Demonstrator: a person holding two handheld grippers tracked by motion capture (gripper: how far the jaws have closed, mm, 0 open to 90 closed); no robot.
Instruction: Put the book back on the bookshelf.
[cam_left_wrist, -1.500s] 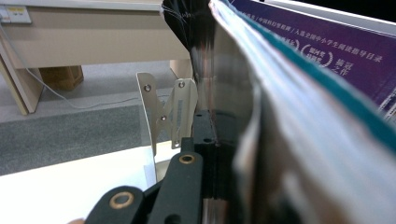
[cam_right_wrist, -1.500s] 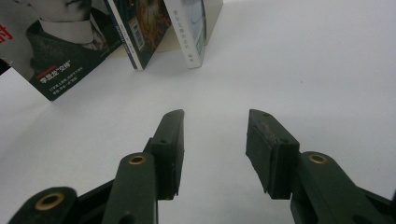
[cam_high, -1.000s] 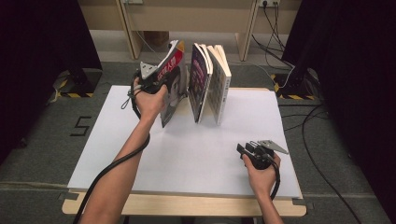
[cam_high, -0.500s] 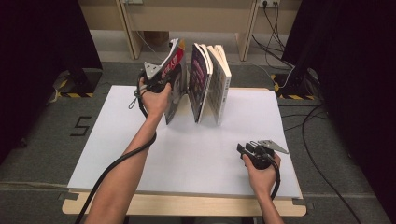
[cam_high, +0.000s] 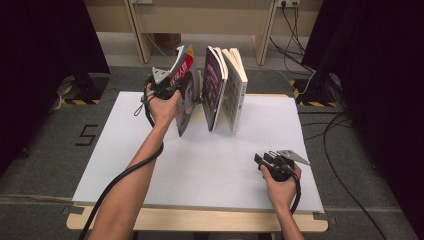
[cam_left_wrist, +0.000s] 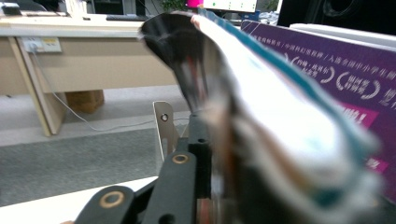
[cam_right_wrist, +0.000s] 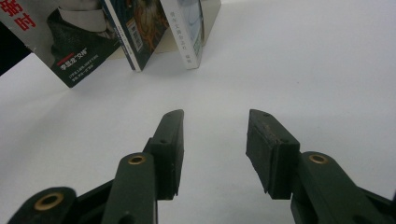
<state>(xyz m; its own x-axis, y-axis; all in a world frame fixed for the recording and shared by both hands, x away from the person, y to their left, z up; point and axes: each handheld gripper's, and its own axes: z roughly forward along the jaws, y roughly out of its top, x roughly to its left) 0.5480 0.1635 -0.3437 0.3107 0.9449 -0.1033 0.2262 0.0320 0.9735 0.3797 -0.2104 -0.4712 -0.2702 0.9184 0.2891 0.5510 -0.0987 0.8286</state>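
White tabletop (cam_high: 150, 165) is carrying two upright books (cam_high: 225, 87); the left gripper (cam_high: 167, 85) is gripping a magazine (cam_high: 184, 100), its jaws just easing open slightly, now nearer the books. Right gripper (cam_high: 267, 161) is resting, jaws wide.

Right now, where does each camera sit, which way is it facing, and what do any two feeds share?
High view: above the person's side, looking forward and down on the table; both forearms, left gripper, right gripper.
Left gripper view: rides that gripper, looking along its jaws, which clamp the magazine; purple book beside.
Right gripper view: low over the table, facing the books; its open jaws show.
Shared: all three show the magazine and books.
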